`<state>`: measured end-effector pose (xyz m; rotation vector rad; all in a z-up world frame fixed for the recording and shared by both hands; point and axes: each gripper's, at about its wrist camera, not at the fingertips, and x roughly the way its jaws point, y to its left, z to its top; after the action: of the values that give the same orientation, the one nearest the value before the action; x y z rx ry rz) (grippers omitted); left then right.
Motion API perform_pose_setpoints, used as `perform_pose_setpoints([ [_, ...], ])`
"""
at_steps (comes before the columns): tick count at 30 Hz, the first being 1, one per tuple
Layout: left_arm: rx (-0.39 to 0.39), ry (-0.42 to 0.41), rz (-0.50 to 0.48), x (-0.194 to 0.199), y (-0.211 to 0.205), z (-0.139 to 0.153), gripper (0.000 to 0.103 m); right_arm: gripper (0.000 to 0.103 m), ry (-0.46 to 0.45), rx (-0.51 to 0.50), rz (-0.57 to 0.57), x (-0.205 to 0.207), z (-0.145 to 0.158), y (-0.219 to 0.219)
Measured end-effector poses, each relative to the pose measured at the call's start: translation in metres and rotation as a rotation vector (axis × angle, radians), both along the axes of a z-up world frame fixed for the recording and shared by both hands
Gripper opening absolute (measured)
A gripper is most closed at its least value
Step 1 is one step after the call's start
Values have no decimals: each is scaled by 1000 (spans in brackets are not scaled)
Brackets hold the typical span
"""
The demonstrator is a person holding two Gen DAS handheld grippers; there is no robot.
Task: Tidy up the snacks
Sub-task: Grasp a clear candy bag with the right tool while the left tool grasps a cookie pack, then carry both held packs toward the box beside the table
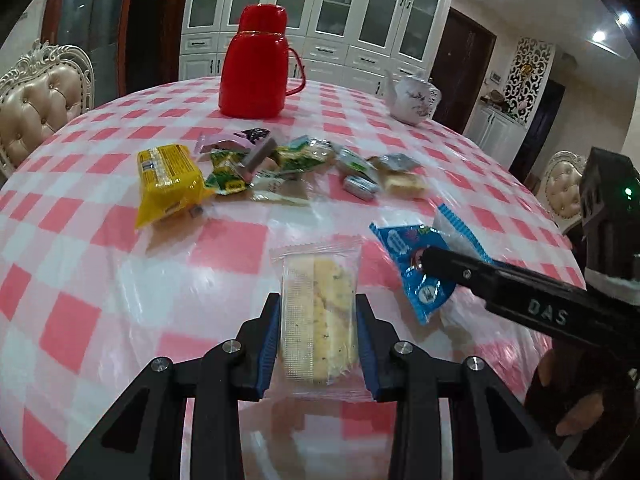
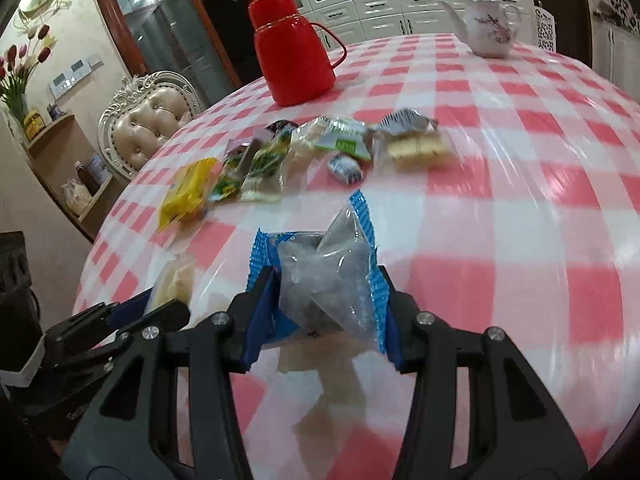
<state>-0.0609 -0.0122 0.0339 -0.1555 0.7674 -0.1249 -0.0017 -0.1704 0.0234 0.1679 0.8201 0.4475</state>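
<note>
My left gripper (image 1: 318, 316) is shut on a clear-wrapped pale biscuit (image 1: 318, 312), held just above the pink-checked tablecloth (image 1: 80, 240). My right gripper (image 2: 324, 312) is shut on a blue-edged clear packet (image 2: 324, 276); that packet (image 1: 420, 268) also shows in the left wrist view at the right, under the right gripper's black finger (image 1: 500, 284). A pile of loose snacks lies mid-table: a yellow pack (image 1: 168, 182), green packets (image 1: 228, 176), a pale cracker pack (image 1: 402, 184). The pile also appears in the right wrist view around the yellow pack (image 2: 186, 192) and crackers (image 2: 418, 150).
A red thermos jug (image 1: 256, 64) stands beyond the pile, a white floral teapot (image 1: 412, 98) at the far right. Padded chairs (image 1: 38, 108) ring the table. The left gripper (image 2: 132, 320) with its biscuit sits low left in the right wrist view.
</note>
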Motion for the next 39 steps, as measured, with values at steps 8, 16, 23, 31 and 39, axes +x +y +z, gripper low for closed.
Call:
perform_pose_setpoints([
  [8, 13, -15, -29, -44, -19, 2, 36, 52, -71, -11, 12, -79, 17, -15],
  [16, 20, -17, -57, -74, -29, 5, 36, 52, -88, -8, -11, -116, 25, -37],
  [23, 37, -11, -121, -87, -53, 4, 36, 52, -92, -19, -17, -137, 26, -51],
  [31, 69, -12, -207, -101, -90, 5, 36, 52, -102, -44, -49, -162, 26, -78],
  [39, 112, -19, -304, -113, -131, 6, 37, 52, -105, -66, -103, -187, 22, -121],
])
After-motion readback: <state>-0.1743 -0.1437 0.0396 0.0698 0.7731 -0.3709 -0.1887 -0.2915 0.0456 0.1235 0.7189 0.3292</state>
